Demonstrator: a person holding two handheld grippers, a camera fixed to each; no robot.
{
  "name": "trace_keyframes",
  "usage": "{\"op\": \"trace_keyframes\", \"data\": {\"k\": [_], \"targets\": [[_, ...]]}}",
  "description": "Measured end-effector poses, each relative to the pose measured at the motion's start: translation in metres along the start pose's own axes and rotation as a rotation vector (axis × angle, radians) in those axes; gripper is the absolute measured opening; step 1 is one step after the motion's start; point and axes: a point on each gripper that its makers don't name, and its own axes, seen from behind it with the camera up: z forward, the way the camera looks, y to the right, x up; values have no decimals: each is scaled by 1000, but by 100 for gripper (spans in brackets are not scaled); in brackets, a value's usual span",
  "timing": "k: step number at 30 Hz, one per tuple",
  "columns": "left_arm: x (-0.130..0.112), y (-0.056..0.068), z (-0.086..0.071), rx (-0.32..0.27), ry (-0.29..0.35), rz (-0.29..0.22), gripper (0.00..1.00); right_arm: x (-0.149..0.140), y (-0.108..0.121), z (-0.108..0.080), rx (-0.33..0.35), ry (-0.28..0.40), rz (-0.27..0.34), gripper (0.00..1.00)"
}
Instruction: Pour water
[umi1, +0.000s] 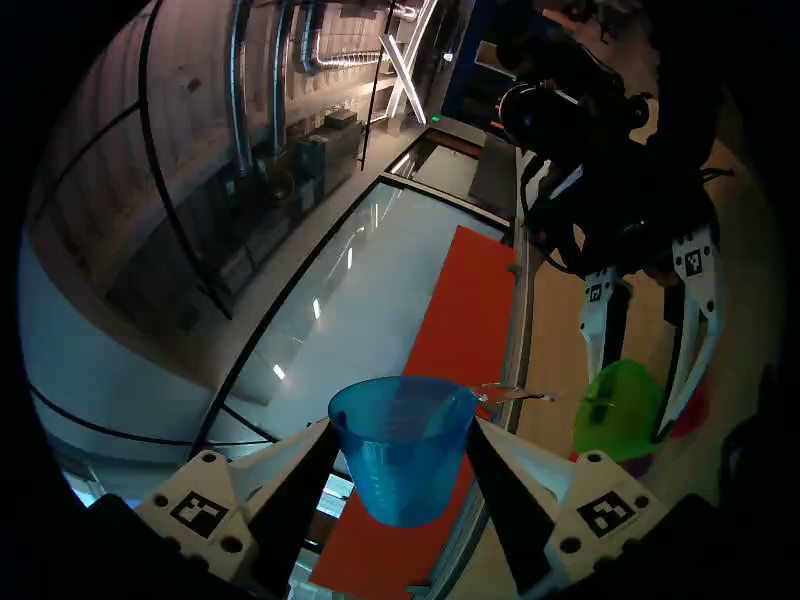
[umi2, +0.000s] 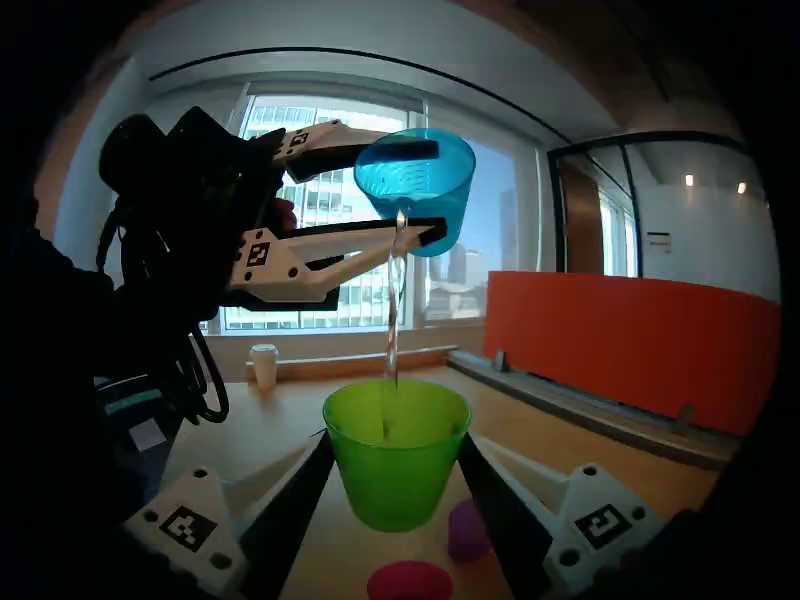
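While the left gripper, pinching the tilted blue cup, sends a thin stream of water into the green cup clamped upright by the right gripper over the worktop, pouring is under way; next, I judge, the blue cup wants levelling without dripping.

An orange partition is seen running along the far side of a wooden table. A small white cup is set upright near the table's window edge, and tall buildings are seen through the window. A purple object and a magenta one are laid close together on the table. A glass-walled room is lit by ceiling lamps. In the left gripper view, metal ducts are fixed overhead near a strip light
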Motion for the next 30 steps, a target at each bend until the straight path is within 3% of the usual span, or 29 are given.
{"op": "trace_keyframes", "data": {"k": [30], "targets": [[6,-7,-4,24,4,87,85,4,0,0,-1,1,-12,88]]}}
